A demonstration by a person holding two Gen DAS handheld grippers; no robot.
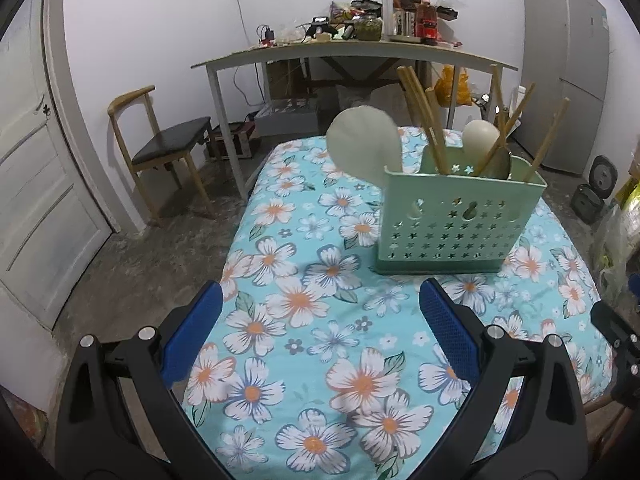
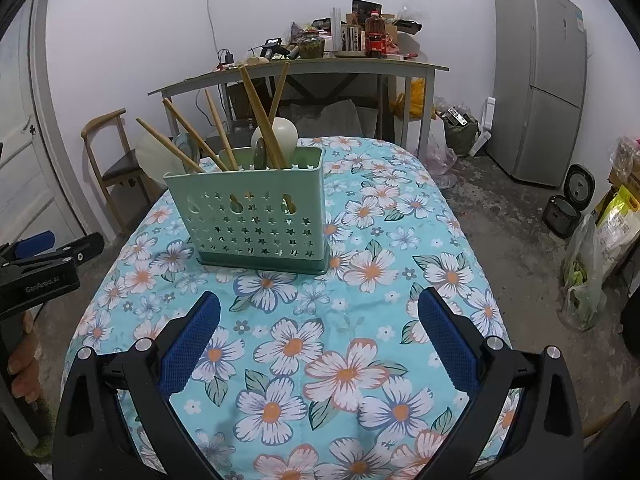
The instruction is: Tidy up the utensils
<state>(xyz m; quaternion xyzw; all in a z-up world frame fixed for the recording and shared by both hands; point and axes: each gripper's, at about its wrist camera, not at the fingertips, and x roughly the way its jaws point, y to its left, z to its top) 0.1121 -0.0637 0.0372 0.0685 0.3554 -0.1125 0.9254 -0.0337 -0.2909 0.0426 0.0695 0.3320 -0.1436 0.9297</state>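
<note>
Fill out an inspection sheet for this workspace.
Surface: floral tablecloth covers the table.
Job's things: green utensil holder upright, holding wooden chopsticks and pale spoons.
Clutter: nothing seen loose on the cloth.
Grippers: left claw and right claw both open, empty, short of the holder.
Cables: a cord hangs down the wall.
Surroundings: cluttered desk, wooden chair, fridge.

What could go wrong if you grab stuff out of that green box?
The chopsticks lean out at different angles from the green utensil holder, so pulling one might drag others out. The holder stands free on the flowered tablecloth; a sideways bump from the open right gripper or left gripper could probably tip it.
</note>
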